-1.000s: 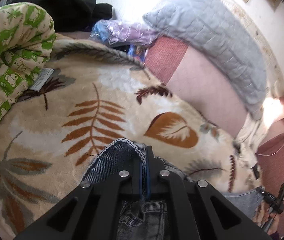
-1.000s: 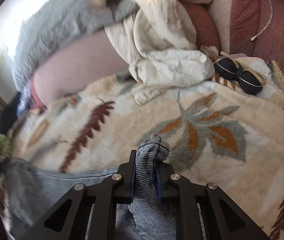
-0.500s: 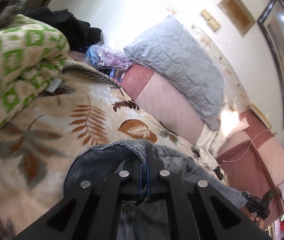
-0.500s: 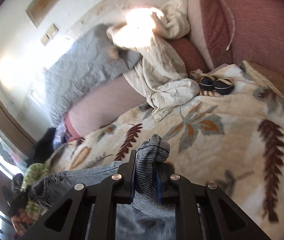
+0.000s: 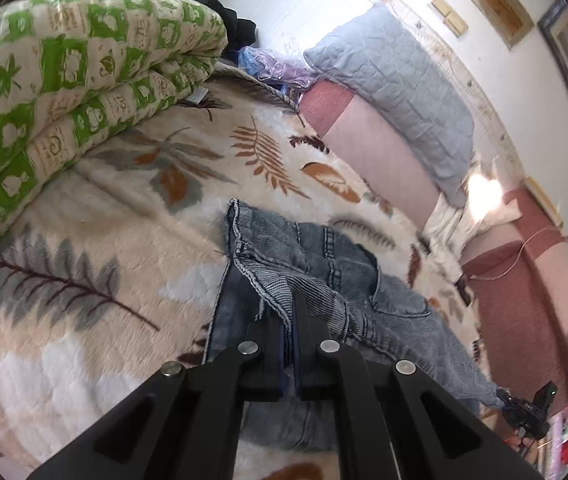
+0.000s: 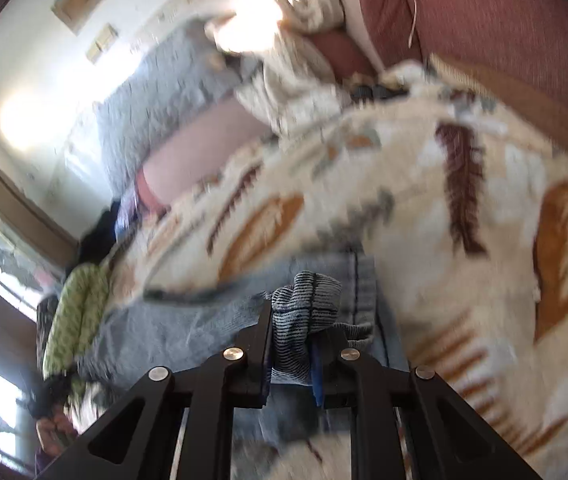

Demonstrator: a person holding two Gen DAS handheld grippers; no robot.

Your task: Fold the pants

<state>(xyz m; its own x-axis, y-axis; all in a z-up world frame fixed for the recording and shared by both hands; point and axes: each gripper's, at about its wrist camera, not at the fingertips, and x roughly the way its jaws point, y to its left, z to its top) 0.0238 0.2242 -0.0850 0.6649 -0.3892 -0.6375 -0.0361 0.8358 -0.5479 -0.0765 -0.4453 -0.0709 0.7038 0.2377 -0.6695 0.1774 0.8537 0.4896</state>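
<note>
Blue denim pants point(image 5: 335, 276) lie on a cream leaf-print blanket point(image 5: 84, 300), one layer folded over another. My left gripper point(image 5: 289, 312) is shut on a ribbed edge of the denim, which drapes off its fingertips. In the right wrist view, blurred by motion, my right gripper point(image 6: 303, 312) is shut on a bunched ribbed edge of the pants point(image 6: 307, 296), with more denim point(image 6: 188, 332) stretching left beneath it. At the lower right of the left wrist view, the other gripper point(image 5: 527, 412) shows at the far end of the denim.
A folded green-and-cream quilt point(image 5: 64, 92) lies left of the pants. A grey quilted pillow point(image 5: 395, 84) and pink cushions point(image 5: 379, 160) line the wall. A crumpled white cloth point(image 6: 295, 80) and a red-brown cushion point(image 6: 483, 20) sit at the bed's far end.
Both grippers have drawn back over the blanket with the denim still in them. More of the pants now lies laid out ahead of the left gripper. The right view has become blurred.
</note>
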